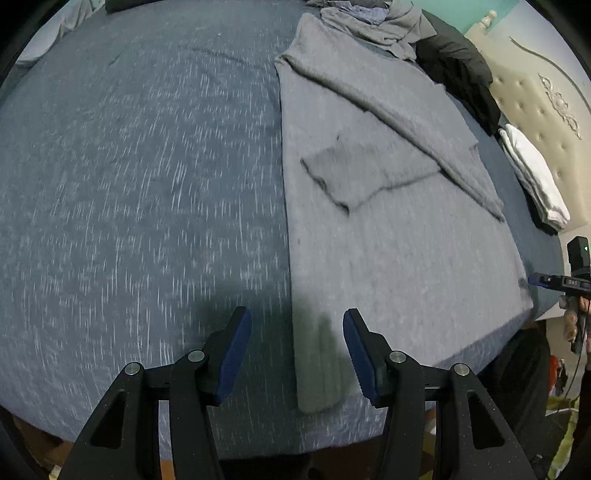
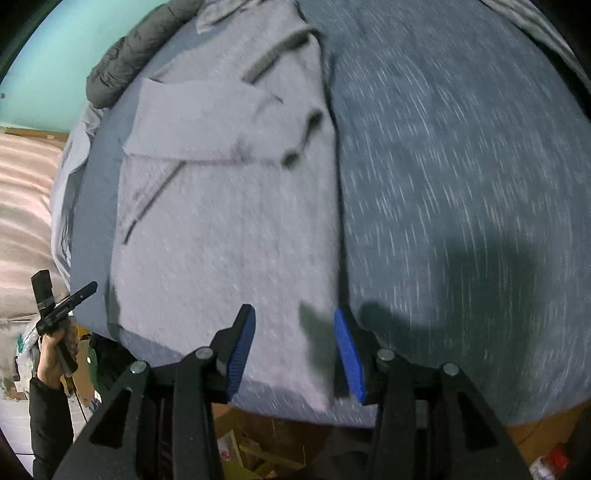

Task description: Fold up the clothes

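The grey sweater lies flat on the blue-grey bedspread, its long sides folded in to make a narrow strip, with both sleeves laid across the chest. In the left wrist view it runs from about six o'clock, at the hem, up to one o'clock, where the collar end meets a heap of other clothes. That tidy strip suits a garment partway through folding: sides and sleeves are in, the length is not yet doubled over.

The left gripper hovers over the hem's near corner at six o'clock, its blue pads wide apart with nothing between them, straddling the sweater's straight edge. The right gripper hangs likewise over the hem's other corner, spread wide and empty. I'd judge both are lined up on the hem corners because pinching there lets the bottom be carried up toward the collar evenly.

Further out, a dark jacket sits at two o'clock by the padded headboard, and folded white cloth lies at three o'clock, stacked out of the working space. Both views are streaked, so the grippers seem to be moving.
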`<state>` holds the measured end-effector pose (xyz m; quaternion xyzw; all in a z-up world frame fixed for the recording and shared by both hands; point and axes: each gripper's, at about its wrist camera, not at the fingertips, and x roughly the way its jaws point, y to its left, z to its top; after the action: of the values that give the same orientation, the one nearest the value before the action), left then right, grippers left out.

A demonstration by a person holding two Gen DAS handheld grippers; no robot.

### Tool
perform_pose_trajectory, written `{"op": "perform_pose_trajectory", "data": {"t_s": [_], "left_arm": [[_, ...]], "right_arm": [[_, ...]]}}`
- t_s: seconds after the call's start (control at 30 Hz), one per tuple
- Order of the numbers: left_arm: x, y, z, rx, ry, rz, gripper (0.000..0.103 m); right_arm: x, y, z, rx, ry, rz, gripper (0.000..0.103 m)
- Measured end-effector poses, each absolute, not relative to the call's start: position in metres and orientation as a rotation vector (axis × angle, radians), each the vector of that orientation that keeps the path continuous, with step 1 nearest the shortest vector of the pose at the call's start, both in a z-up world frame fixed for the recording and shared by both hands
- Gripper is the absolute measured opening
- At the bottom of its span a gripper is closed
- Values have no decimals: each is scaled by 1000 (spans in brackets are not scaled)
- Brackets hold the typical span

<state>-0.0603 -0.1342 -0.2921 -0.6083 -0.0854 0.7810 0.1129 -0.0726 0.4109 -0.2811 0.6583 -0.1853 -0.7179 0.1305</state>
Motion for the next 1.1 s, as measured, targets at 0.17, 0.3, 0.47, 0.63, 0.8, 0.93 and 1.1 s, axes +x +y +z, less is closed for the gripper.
{"op": "perform_pose_trajectory", "data": {"t_s": [0.17, 0.3, 0.47, 0.63, 0.8, 0.93, 1.1], "left_arm": [[-47, -132, -303, -1811, -280, 2253, 57], [-42, -128, -310, -1821, -296, 2229, 57], [-36, -123, -320, -1834, -315, 2199, 57], [-31, -118, -328, -1842, -326, 2173, 57], [-29, -114, -333, -1837, -335, 2166, 53], [-30, -116, -333, -1833, -371, 2167, 42], [-25, -119, -332, -1827, -373, 2158, 32]], "right_arm": [[-49, 414, -294, 1929, -572, -2068, 45], [-43, 412, -299, 1919, -590, -2071, 45], [-40, 412, -304, 1914, -617, -2075, 45], [-40, 402, -311, 1913, -611, -2063, 45], [-42, 398, -314, 1910, -601, -2074, 45], [-42, 395, -316, 1900, -595, -2072, 45], [-41, 389, -318, 1884, -553, -2079, 27]]}}
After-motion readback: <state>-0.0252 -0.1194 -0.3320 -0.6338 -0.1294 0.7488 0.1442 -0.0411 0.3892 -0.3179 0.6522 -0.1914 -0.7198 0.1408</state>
